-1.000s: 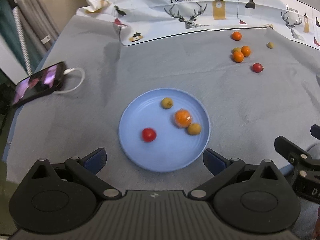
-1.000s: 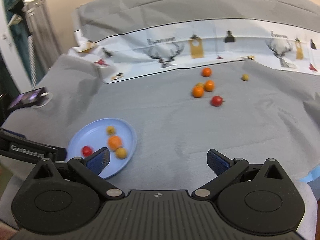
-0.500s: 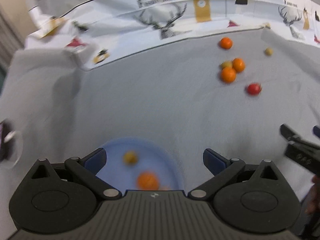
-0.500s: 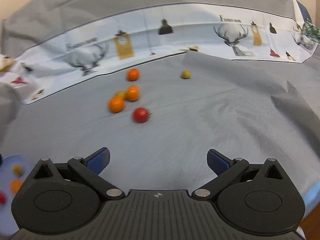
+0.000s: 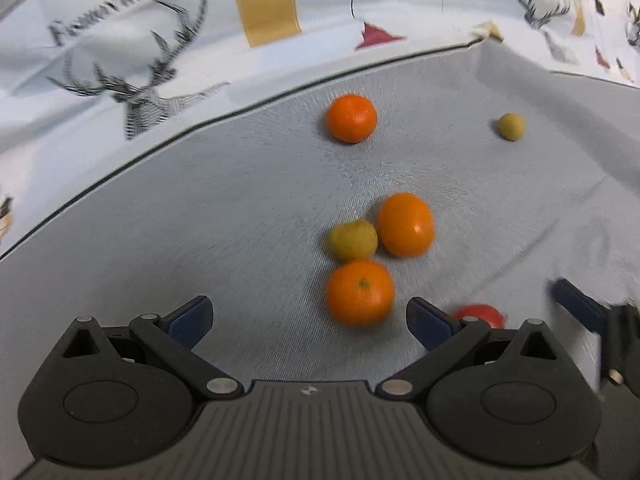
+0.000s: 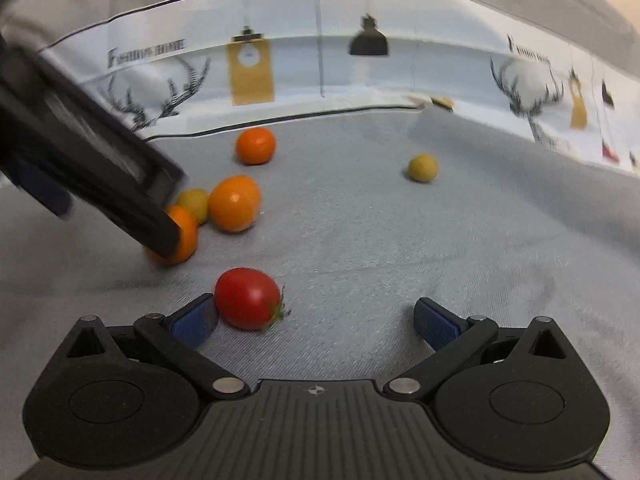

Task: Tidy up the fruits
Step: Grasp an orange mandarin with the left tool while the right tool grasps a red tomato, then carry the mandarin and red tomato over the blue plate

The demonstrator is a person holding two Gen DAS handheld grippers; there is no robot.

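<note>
My left gripper [image 5: 308, 320] is open and empty; the nearest orange [image 5: 359, 293] lies just ahead, inside its right finger. Behind it lie a yellow-green fruit [image 5: 353, 239], a second orange [image 5: 406, 224], a far orange [image 5: 351, 118] and a small yellow fruit [image 5: 511, 126]. A red tomato [image 5: 478, 315] peeks past the right finger. My right gripper [image 6: 314, 322] is open and empty, with the tomato [image 6: 247, 298] next to its left finger. The left gripper's body [image 6: 80, 152] covers part of the near orange [image 6: 182, 236]. The blue plate is out of view.
Grey cloth [image 6: 400, 248] covers the surface. A white printed cloth with deer and lamps [image 5: 160, 60] rises along the back, and it also shows in the right wrist view [image 6: 360, 76]. The right gripper's finger [image 5: 580, 308] shows at the left wrist view's right edge.
Both grippers have moved away from the blue plate toward the loose fruits at the back right. The plate has left both views. Both stay open.
</note>
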